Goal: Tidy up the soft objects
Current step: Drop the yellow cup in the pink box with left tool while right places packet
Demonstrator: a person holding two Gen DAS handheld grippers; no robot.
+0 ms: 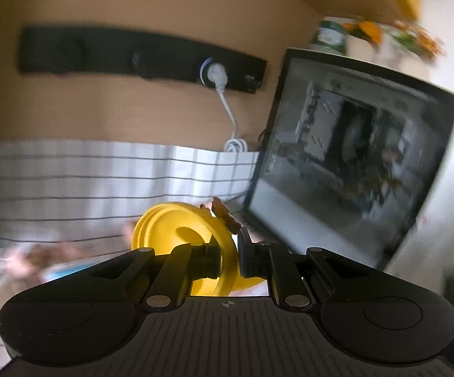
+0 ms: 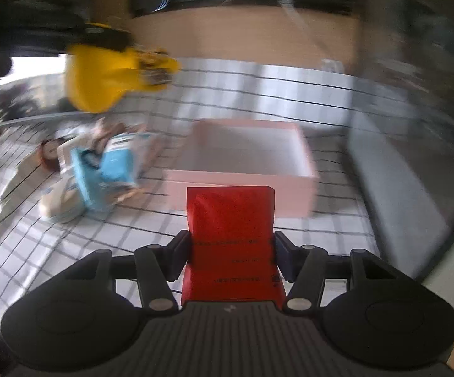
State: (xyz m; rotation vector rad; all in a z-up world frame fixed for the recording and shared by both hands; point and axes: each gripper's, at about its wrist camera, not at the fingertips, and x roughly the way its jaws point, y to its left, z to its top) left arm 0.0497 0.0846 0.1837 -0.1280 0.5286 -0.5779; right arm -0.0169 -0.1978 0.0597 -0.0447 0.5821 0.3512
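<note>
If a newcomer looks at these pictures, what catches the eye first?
The red pouch clamped in the right gripper, in front of the pink box on the checked cloth. Next, the yellow soft toy pinched in the left gripper, with a screen to its right.

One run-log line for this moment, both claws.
left claw: shut on yellow toy, lifted | right claw: shut on red pouch | pink box: ahead, looks empty | pile: left of box

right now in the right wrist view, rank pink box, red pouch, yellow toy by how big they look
1. pink box
2. red pouch, though nearest the camera, so unsure
3. yellow toy, blurred
</note>
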